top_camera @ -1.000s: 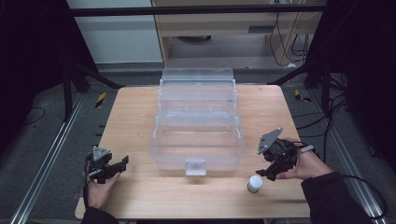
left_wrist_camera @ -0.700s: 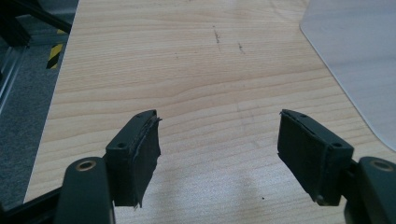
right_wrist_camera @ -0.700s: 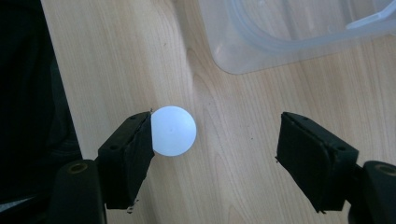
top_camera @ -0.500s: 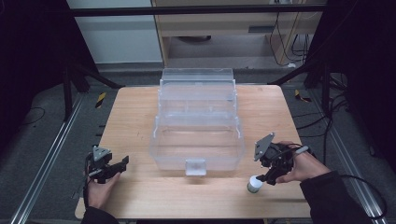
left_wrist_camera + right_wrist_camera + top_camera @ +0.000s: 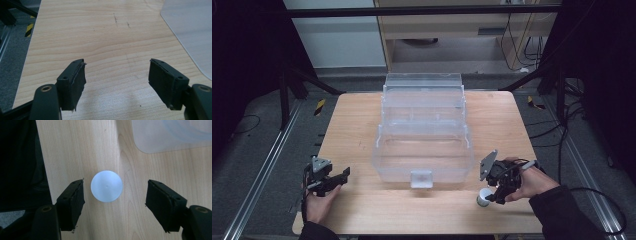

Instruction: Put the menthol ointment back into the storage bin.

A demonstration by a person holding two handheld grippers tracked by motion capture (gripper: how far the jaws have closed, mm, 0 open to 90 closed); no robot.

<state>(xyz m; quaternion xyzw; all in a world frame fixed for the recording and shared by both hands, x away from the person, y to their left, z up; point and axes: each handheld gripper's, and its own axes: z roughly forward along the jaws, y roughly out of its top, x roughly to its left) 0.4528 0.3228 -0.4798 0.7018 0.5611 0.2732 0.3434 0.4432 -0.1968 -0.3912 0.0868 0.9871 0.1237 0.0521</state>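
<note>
At the table's (image 5: pixel 362 125) near left corner the left gripper (image 5: pixel 343 175) rests in the person's left hand (image 5: pixel 318 204) with its jaws wide apart and nothing between them; in the left gripper view they frame bare wood, with a corner of the clear plastic organiser (image 5: pixel 424 145) at the upper right. That stepped organiser stands in the middle of the table, its small front latch (image 5: pixel 421 178) facing the person. Near the right front corner, the right gripper (image 5: pixel 493 196) points down over a small white round cap (image 5: pixel 483 198) standing upright on the wood just in front of the organiser. In the right gripper view the cap (image 5: pixel 106 186) sits between the jaws, closer to the left one, touching neither; the jaws have just been closing and are about half apart. No writing or label is readable anywhere.
</note>
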